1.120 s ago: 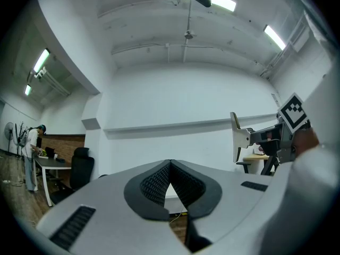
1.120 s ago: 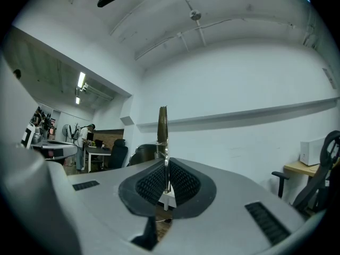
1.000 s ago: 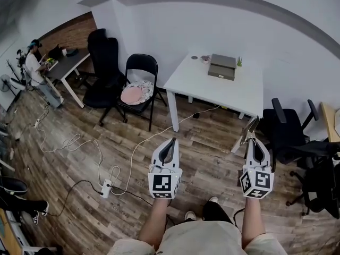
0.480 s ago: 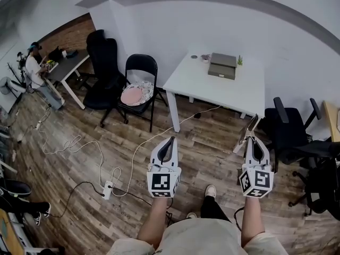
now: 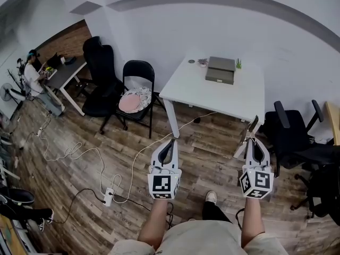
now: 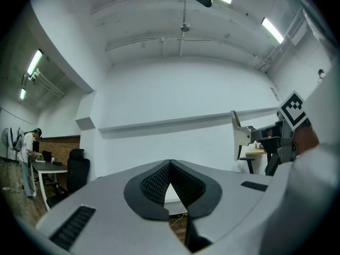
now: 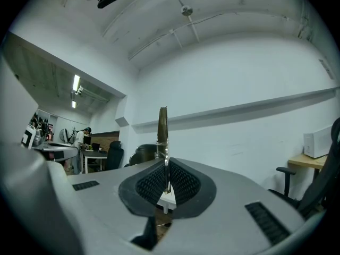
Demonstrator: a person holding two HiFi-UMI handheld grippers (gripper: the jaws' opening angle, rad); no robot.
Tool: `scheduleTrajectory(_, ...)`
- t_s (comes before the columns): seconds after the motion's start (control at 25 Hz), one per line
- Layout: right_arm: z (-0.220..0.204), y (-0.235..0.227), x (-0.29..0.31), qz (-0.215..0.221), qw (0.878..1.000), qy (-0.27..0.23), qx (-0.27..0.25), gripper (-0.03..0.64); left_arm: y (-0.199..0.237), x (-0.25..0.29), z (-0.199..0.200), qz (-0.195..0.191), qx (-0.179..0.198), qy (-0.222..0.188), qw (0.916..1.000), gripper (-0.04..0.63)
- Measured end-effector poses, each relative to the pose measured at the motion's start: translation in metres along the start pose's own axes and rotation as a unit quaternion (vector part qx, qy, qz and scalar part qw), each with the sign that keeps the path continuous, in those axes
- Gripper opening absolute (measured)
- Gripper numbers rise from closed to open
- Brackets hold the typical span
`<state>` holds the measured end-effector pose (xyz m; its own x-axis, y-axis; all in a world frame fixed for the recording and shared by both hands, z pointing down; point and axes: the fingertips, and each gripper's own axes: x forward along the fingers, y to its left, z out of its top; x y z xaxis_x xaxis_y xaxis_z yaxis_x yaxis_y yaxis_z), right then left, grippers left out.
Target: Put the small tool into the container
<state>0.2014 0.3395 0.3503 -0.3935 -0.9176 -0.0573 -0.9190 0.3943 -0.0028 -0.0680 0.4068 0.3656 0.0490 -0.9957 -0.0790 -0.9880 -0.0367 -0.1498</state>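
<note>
A thin metal tool (image 7: 162,126) stands upright out of my right gripper (image 7: 166,163), whose jaws are shut on its lower end. In the head view the tool (image 5: 249,128) juts forward from the right gripper (image 5: 251,140). My left gripper (image 5: 171,142) is held level beside it, and its pads (image 6: 159,180) meet at the tip with nothing between them. The grey box-like container (image 5: 220,69) sits at the far side of a white table (image 5: 202,86), well ahead of both grippers. In the left gripper view the tool (image 6: 236,137) shows at the right.
A black folding chair (image 5: 137,89) with a pink cushion stands left of the table. Black office chairs (image 5: 289,129) are at the right. White cables and a power strip (image 5: 109,195) lie on the wooden floor. A person (image 5: 34,73) sits at a far desk.
The table and chairs have shifted slightly in the head view as the person steps toward them. Both grippers keep their place and stay shut.
</note>
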Motion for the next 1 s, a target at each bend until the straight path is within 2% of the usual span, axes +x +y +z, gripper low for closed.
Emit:
scheduleTrajectory(0.28, -0.014, -0.032, 0.038, -0.006, 1.000, 0.010, 0.009, 0.015, -0.016, 0.053, -0.007, -0.012, 0.006, 0.011, 0.9999, 0.006)
scheduleTrajectory(0.68, -0.031, -0.070, 0.101, -0.001, 0.999, 0.028, 0.020, 0.015, -0.025, 0.119, -0.023, -0.002, 0.008, 0.029, 0.9995, 0.006)
scheduleTrajectory(1.0, -0.037, -0.098, 0.150, 0.008, 0.999, 0.029, 0.044, 0.015, -0.031, 0.168, -0.018, 0.007, 0.024, 0.039, 0.9989, 0.006)
